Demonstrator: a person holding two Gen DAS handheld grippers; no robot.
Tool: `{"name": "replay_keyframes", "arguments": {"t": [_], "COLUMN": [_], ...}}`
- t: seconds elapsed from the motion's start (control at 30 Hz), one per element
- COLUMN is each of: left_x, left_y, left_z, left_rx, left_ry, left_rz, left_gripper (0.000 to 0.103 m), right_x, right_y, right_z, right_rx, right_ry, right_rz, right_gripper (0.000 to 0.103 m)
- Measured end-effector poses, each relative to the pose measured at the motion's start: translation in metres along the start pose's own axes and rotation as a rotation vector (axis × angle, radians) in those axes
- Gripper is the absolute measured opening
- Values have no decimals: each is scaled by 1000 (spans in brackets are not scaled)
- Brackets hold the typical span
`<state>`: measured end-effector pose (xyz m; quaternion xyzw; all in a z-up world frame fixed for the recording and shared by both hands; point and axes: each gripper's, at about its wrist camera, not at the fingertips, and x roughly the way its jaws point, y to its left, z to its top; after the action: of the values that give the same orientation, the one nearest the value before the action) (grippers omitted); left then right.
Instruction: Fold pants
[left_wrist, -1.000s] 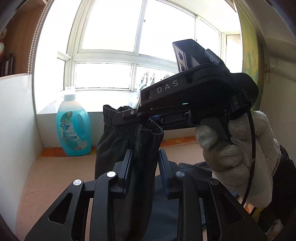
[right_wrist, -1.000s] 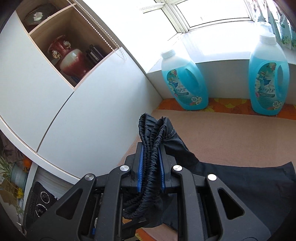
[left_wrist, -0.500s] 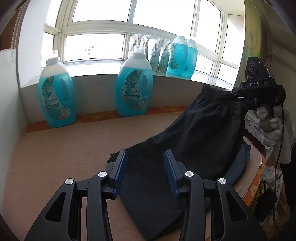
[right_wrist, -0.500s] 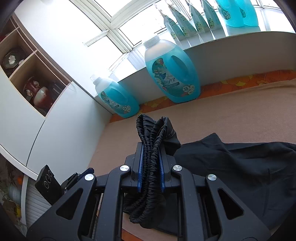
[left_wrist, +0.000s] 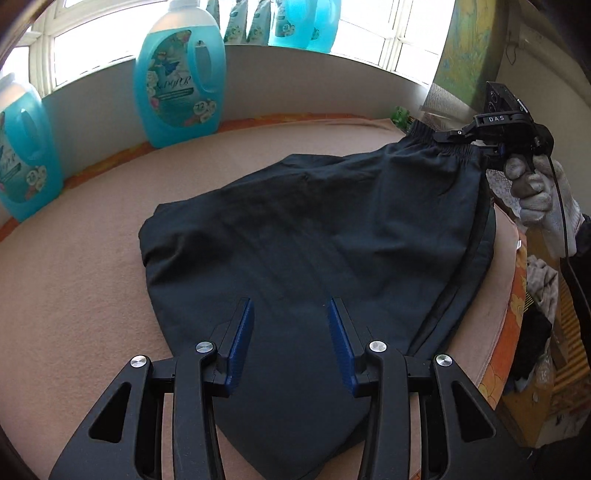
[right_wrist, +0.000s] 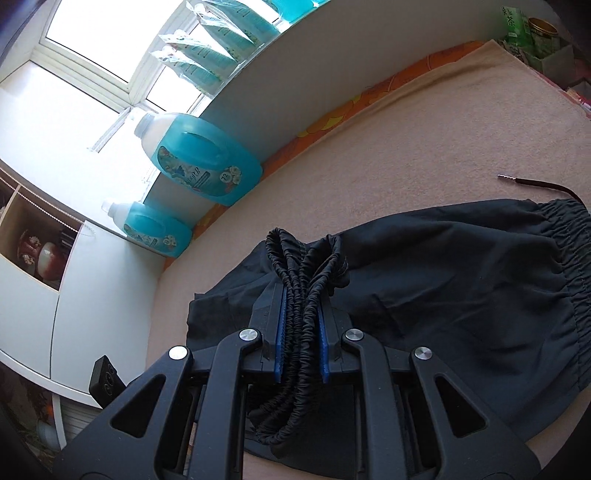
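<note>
A beige padded surface (left_wrist: 92, 280) under a bright window carries our black pants (left_wrist: 314, 229), spread flat near two blue detergent bottles (left_wrist: 181, 70). Our left gripper (left_wrist: 290, 332) hovers over the cloth with its jaws apart and nothing between them, having just been opening. Our right gripper (right_wrist: 301, 332) is clamped on the bunched elastic waistband (right_wrist: 306, 266), a white-gloved hand (left_wrist: 539, 199) holding it.

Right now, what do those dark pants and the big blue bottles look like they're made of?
The pants look like thin woven fabric, matte near-black: soft creases, and a gathered elastic waistband. Cotton or synthetic, I cannot tell. The bottles look like translucent glossy plastic: window light glows through the blue, with a moulded handle and printed label.
</note>
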<state>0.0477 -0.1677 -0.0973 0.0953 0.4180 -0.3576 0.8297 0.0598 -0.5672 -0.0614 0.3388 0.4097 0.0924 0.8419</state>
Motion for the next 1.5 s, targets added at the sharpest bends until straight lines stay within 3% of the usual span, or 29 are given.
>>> {"name": "replay_keyframes", "arguments": {"t": [0.23,0.33,0.4,0.47,0.53,0.73,0.8,0.9,1.0,1.1,1.17,1.27,1.37,1.5], "left_x": [29,32,34,35,37,41,40,40,40,35,25,9,-2,-7], "left_y": [-14,-17,-18,-17,-18,-19,-19,-19,-18,-14,-11,-6,-1,2], "left_z": [-14,-15,-15,-15,-16,-16,-18,-20,-21,-20,-20,-19,-21,-29], "left_rx": [29,51,51,47,46,61,60,60,57,40,32,34,38,32], "left_ry": [67,64,64,62,58,52,47,39,37,30,4,-39,-58,-50], "left_rz": [-17,-7,-10,-14,-17,-10,-9,-5,-10,-22,-25,-9,20,15], "left_gripper": [40,40,40,40,40,40,40,40,40,40,40,40,40,40], "right_x": [3,3,3,0,0,10,16,18,10,7,11,3,-9,6], "right_y": [-26,-35,-42,-46,-45,-37,-38,-30,-18,-8,-8,-2,19,52], "right_z": [6,5,2,-5,-11,-29,-34,-41,-44,-44,-47,-46,-45,-44], "right_rx": [-22,6,38,40,15,-89,-98,-141,-162,-236,-266,-271,-311,-394], "right_ry": [5,23,45,59,67,112,133,117,78,63,96,57,-41,-59], "right_rz": [-48,-62,-39,-17,-50,-262,-313,-370,-410,-536,-575,-574,-555,-517], "right_gripper": [15,23,50,59,59,58,50,22,16,15,15,28,28,28]}}
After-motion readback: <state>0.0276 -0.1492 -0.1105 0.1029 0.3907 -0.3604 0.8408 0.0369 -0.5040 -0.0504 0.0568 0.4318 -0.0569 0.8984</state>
